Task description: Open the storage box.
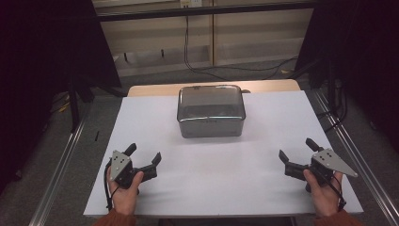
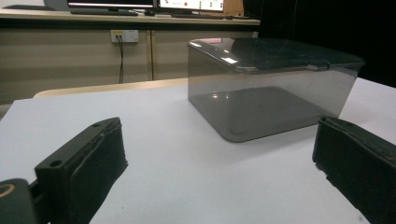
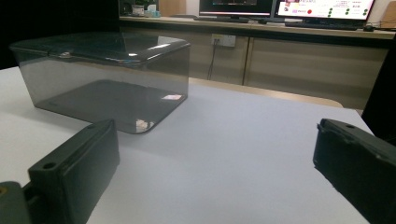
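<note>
The smoked transparent box (image 1: 211,111), lid on, stands upright at 12 o'clock on the white worktop (image 1: 226,174), toward its far edge. The left tool (image 1: 145,156) sits at 8 o'clock, jaws spread wide with nothing between them, well apart from the box. The right tool (image 1: 296,150), at 4 o'clock, is likewise spread and empty, resting near the front edge.

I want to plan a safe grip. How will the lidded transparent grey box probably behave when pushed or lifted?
The box looks like rigid plastic and seems empty, so probably light. Its glossy walls may slip between jaws. Its low, wide, flat base suggests it would slide on the white table rather than tip.
</note>
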`<state>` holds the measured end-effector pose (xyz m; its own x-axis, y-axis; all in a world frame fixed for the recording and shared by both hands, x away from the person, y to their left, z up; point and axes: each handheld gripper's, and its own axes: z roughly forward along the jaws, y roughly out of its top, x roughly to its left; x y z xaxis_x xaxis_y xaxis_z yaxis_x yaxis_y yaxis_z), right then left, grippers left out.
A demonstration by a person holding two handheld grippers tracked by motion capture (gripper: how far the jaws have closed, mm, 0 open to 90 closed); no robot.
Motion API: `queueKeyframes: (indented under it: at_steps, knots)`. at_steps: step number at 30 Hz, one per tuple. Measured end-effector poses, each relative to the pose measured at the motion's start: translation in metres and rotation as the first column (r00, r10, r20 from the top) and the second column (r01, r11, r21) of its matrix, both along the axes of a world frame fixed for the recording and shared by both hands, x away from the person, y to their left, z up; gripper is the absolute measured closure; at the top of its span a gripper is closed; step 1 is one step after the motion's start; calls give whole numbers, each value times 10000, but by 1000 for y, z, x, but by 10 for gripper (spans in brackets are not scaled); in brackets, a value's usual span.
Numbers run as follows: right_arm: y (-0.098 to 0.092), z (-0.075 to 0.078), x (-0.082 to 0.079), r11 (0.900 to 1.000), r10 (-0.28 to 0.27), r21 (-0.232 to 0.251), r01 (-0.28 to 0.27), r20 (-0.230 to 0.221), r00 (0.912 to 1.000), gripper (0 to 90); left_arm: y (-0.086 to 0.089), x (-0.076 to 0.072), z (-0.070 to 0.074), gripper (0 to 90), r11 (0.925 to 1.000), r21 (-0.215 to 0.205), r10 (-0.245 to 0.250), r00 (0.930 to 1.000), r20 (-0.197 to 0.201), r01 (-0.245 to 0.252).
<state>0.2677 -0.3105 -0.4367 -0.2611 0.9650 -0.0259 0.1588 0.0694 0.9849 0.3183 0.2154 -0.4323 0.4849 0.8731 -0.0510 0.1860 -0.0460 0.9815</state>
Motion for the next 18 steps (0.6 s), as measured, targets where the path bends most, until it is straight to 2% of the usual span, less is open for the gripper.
queueKeyframes:
  at_steps: [10,12,18]
  knots:
    - [2,-2,2,9999,105,56,-103,-240,9997,2,0,-1,1,26,9998,-152,95,9999,140,-93]
    - [2,-3,4,9998,162,157,-158,-209,9997,3,0,0,0,26,9996,-243,126,9998,120,-123]
    - [8,-4,8,9992,385,151,-381,-225,9990,3,0,0,-2,26,9998,-175,128,9999,-69,-129]
